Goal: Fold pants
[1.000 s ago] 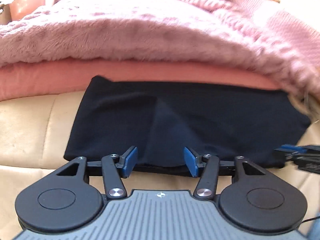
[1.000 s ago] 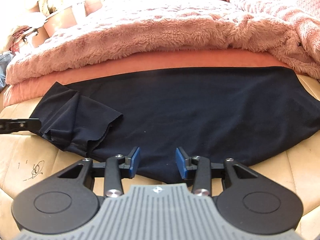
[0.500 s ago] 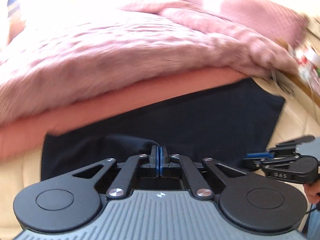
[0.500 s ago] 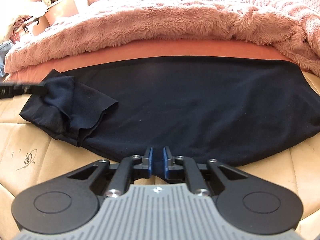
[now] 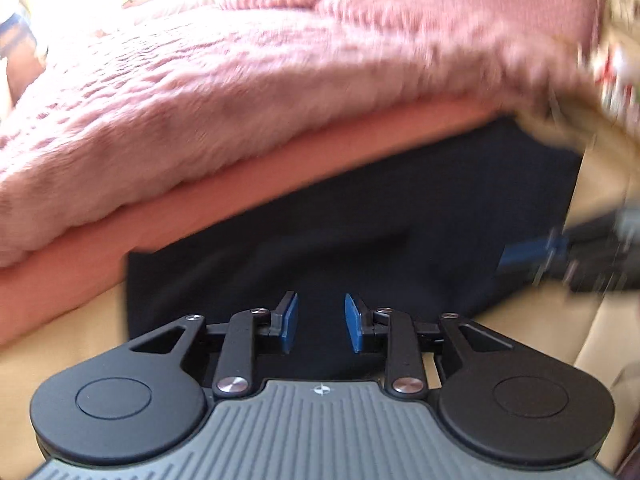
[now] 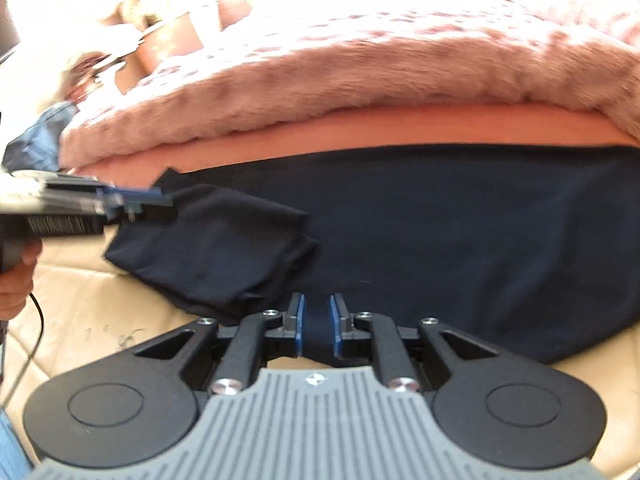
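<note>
Dark pants (image 6: 460,232) lie flat on the tan cushion (image 6: 92,312), long axis running side to side, far edge tight against the salmon sheet (image 6: 400,128) under the pink fuzzy blanket (image 6: 360,68). One end is folded over in a loose bunch (image 6: 216,248). Bare cushion sits open along the near edge. Your left gripper (image 5: 317,322) is opening, pads apart over fabric, gripping nothing. Your right gripper (image 6: 317,326) is opening slightly, narrow gap, near hem between the pads; grip unclear.
</note>
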